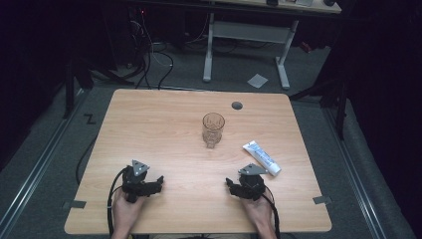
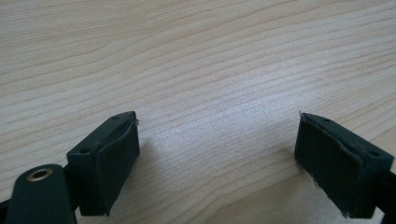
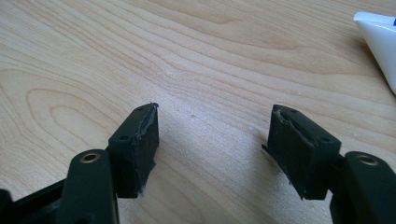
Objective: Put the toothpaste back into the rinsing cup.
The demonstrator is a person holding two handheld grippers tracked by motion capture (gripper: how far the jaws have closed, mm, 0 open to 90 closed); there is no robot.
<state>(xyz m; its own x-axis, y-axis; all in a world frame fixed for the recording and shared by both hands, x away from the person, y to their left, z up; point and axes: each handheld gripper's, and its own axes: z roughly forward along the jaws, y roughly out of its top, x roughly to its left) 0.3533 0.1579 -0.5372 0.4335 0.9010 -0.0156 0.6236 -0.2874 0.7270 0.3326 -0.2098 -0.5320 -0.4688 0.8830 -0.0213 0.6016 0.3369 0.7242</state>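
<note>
2 hand-held grippers, left hand-held gripper and right hand-held gripper, gape near tube.

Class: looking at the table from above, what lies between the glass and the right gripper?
Nothing: in the high view, bare table separates the glass from the right gripper. The tube lies off to the side.

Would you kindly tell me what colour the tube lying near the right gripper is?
The tube is white with blue print, best seen in the high view.
</note>
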